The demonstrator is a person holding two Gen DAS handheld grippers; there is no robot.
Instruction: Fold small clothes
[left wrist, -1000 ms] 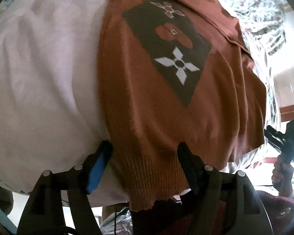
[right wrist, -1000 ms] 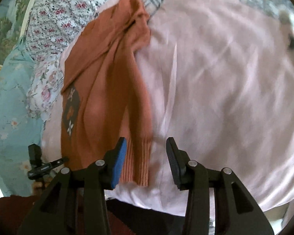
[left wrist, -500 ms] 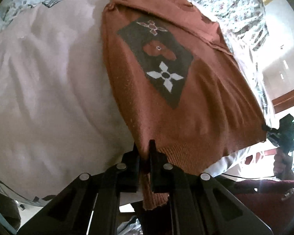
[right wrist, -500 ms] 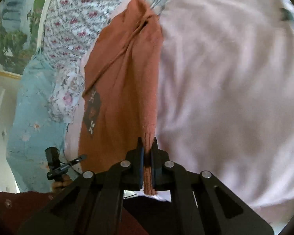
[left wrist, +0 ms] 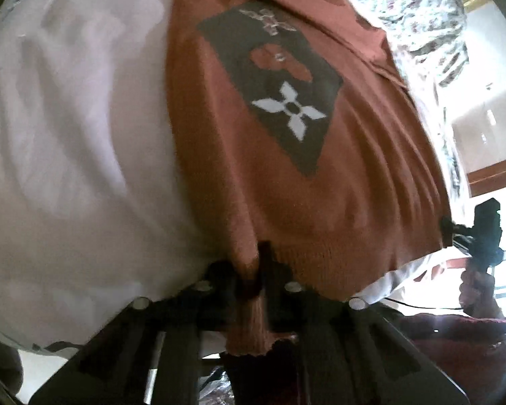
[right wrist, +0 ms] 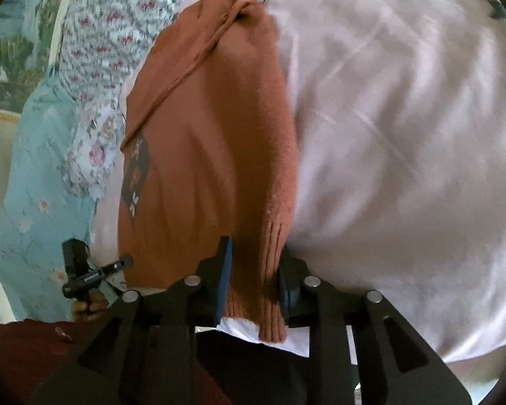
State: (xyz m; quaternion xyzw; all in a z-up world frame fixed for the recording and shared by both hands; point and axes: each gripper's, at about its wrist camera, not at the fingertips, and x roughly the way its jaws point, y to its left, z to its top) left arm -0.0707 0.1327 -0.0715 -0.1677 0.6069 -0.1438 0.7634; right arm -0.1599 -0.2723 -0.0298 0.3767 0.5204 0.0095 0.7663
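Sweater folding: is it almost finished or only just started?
Just started. Done: the rust sweater lies spread flat on the pink sheet. In hand: the left gripper and right gripper each pinch its ribbed hem. Left: no fold shows yet.

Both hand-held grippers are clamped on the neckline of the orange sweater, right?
No, on the ribbed hem, not the neckline. The left hand-held gripper and the right hand-held gripper each pinch a hem corner of the orange sweater; both wrist views show it.
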